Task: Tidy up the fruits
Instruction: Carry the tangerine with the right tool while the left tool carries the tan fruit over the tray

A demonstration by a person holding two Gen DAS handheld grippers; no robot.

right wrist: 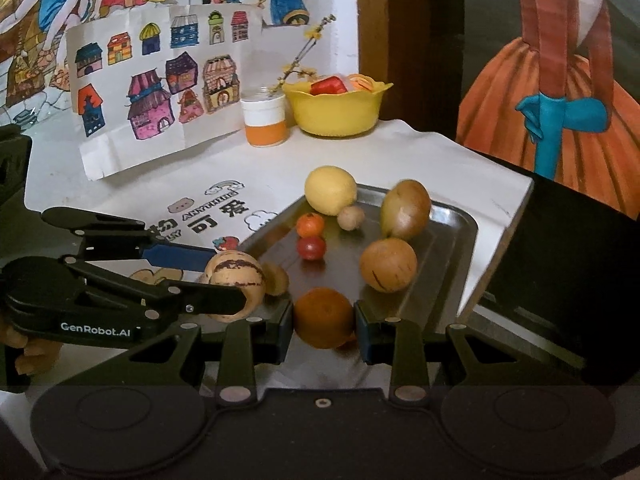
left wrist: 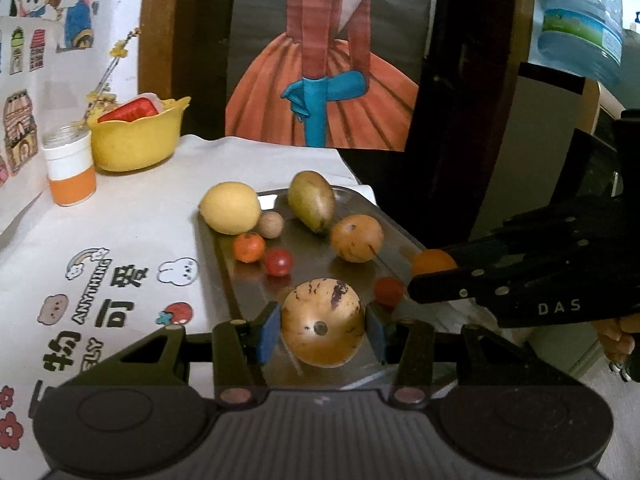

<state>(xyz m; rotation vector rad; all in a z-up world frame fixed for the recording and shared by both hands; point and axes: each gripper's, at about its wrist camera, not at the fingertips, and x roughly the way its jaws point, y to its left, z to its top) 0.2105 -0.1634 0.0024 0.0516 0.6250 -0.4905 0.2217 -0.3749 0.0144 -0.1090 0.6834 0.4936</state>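
Observation:
A metal tray (left wrist: 224,268) (right wrist: 452,236) lies on the white printed cloth. On it are a lemon (left wrist: 230,208), a green-brown oval fruit (left wrist: 312,200), a round brown fruit (left wrist: 357,238), a walnut (left wrist: 271,224), a small tangerine (left wrist: 249,247) and a cherry tomato (left wrist: 279,263). My left gripper (left wrist: 322,330) (right wrist: 228,280) is shut on a tan streaked melon (left wrist: 322,322) (right wrist: 236,280) over the tray's near left edge. Over the near right part, my right gripper (right wrist: 324,330) (left wrist: 428,270) is shut on an orange (right wrist: 324,317) (left wrist: 434,261). Beside that gripper sits a second red tomato (left wrist: 389,291).
A yellow bowl (right wrist: 336,114) with a red item and a white-and-orange jar (right wrist: 266,120) stand at the back. Drawings lean on the wall behind. The table ends just right of the tray, with dark wooden furniture (left wrist: 460,80) beyond. A hand (right wrist: 32,354) holds the left gripper.

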